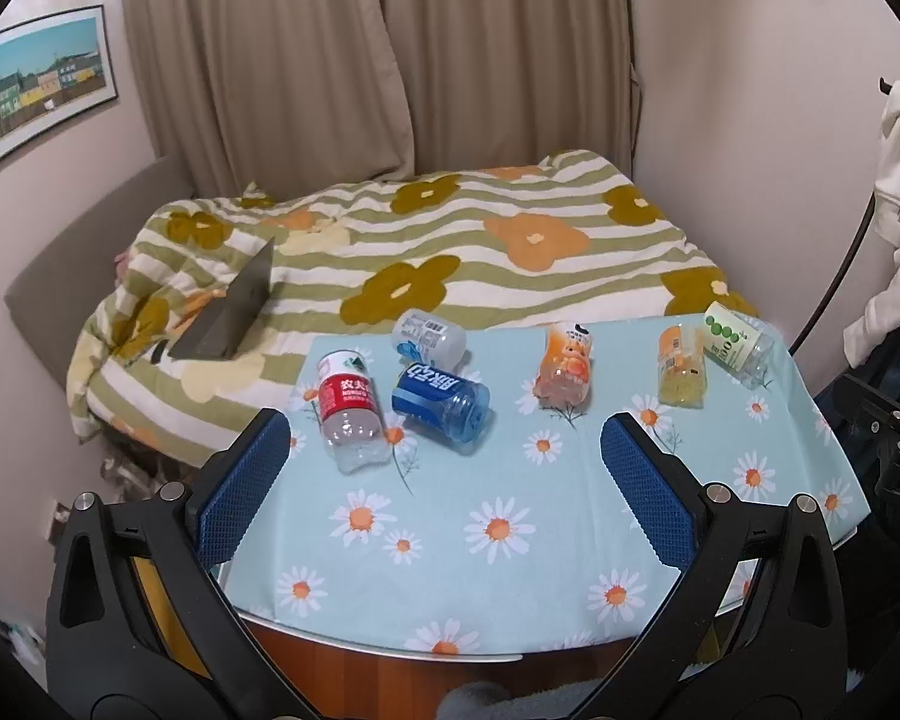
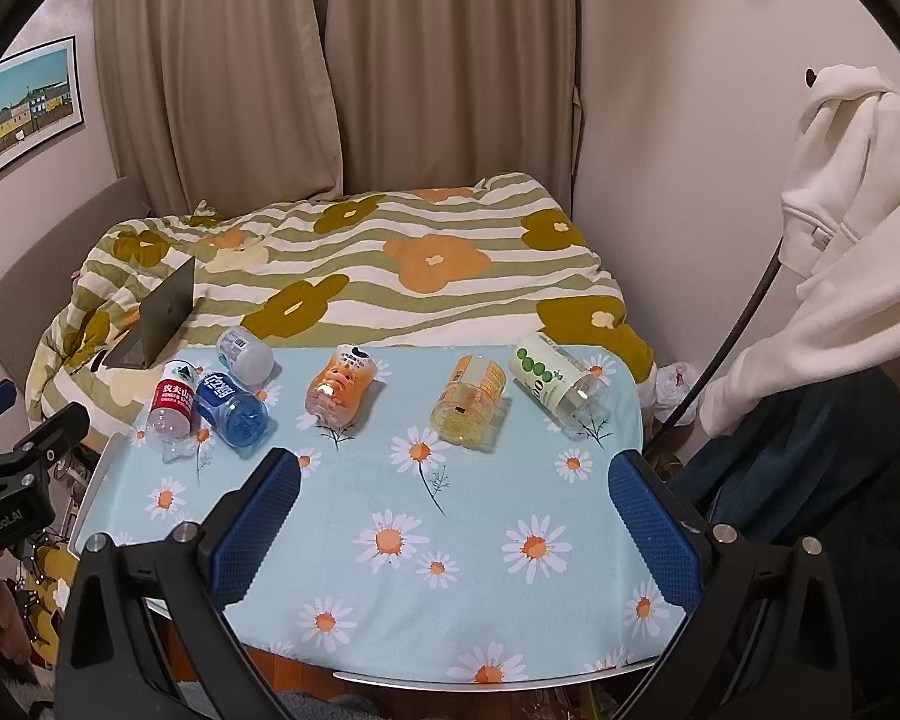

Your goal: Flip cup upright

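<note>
Several cut-bottle cups lie on their sides on the daisy tablecloth (image 1: 510, 516): a red-label cup (image 1: 351, 405), a blue cup (image 1: 441, 401), a clear white-label cup (image 1: 429, 336), an orange cup (image 1: 564, 366), a yellow cup (image 1: 681, 366) and a green-dot cup (image 1: 738, 342). They also show in the right wrist view: red (image 2: 171, 411), blue (image 2: 234, 408), clear (image 2: 246, 354), orange (image 2: 342, 390), yellow (image 2: 471, 399), green-dot (image 2: 561, 381). My left gripper (image 1: 444, 438) is open and empty, near the blue cup. My right gripper (image 2: 456, 474) is open and empty, in front of the yellow cup.
Behind the table is a bed with a striped flower quilt (image 1: 450, 228) and an open laptop (image 1: 228, 312) on it. White clothing (image 2: 840, 228) hangs at the right. The left gripper's body (image 2: 12, 480) shows at the left edge of the right wrist view.
</note>
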The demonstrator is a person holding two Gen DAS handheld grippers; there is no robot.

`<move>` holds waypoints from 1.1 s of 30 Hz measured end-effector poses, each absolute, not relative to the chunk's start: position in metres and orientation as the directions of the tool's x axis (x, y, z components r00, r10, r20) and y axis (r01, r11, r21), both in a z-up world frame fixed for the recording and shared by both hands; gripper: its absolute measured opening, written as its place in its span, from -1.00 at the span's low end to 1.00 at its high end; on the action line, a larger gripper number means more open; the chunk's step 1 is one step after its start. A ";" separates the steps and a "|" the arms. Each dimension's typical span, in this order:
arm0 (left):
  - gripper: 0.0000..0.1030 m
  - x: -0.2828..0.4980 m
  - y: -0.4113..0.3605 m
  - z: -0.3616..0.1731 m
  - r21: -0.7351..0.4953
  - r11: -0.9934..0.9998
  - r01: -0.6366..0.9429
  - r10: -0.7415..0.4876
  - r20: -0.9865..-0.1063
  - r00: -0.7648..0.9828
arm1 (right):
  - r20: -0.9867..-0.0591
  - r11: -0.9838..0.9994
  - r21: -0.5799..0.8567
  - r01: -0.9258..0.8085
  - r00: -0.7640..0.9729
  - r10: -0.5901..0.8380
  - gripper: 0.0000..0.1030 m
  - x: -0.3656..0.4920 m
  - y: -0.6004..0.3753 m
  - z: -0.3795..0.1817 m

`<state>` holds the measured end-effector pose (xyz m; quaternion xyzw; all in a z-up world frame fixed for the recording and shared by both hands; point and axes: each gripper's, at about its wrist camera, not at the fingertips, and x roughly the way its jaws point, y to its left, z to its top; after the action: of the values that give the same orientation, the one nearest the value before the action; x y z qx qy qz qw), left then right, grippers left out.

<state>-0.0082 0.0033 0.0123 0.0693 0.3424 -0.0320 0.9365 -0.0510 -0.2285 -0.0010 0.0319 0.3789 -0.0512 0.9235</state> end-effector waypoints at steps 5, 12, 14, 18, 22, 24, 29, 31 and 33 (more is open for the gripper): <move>1.00 -0.009 0.004 0.013 0.106 0.988 0.108 -0.014 -0.645 0.764 | -0.702 0.993 0.020 0.119 0.708 -0.070 0.99 -0.052 -0.227 0.004; 1.00 -0.009 0.004 0.012 0.106 0.989 0.104 -0.011 -0.646 0.763 | -0.699 0.993 0.020 0.118 0.712 -0.071 0.99 -0.054 -0.227 0.004; 1.00 -0.011 0.004 0.012 0.106 0.989 0.103 -0.010 -0.645 0.764 | -0.697 0.993 0.021 0.117 0.713 -0.069 0.99 -0.054 -0.227 0.004; 1.00 -0.011 0.004 0.012 0.107 0.989 0.105 -0.011 -0.643 0.766 | -0.697 0.993 0.021 0.116 0.714 -0.069 0.99 -0.054 -0.226 0.005; 1.00 -0.011 0.005 0.012 0.105 0.989 0.105 -0.013 -0.643 0.766 | -0.695 0.993 0.020 0.117 0.715 -0.071 0.99 -0.055 -0.226 0.006; 1.00 -0.011 0.004 0.012 0.106 0.989 0.106 -0.013 -0.643 0.766 | -0.696 0.993 0.020 0.118 0.715 -0.071 0.99 -0.055 -0.226 0.005; 1.00 -0.013 0.004 0.013 0.105 0.989 0.107 -0.014 -0.643 0.766 | -0.696 0.993 0.020 0.119 0.715 -0.072 0.99 -0.055 -0.225 0.006; 1.00 -0.013 0.004 0.014 0.104 0.989 0.106 -0.015 -0.643 0.766 | -0.694 0.993 0.021 0.117 0.716 -0.070 0.99 -0.055 -0.225 0.006; 1.00 -0.014 0.004 0.014 0.104 0.989 0.107 -0.015 -0.643 0.766 | -0.693 0.993 0.020 0.117 0.717 -0.070 0.99 -0.055 -0.226 0.004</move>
<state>-0.0136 0.0036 0.0138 0.0672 0.3405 -0.0325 0.9373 -0.0546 -0.2260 0.0043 0.0314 0.3727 -0.0505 0.9260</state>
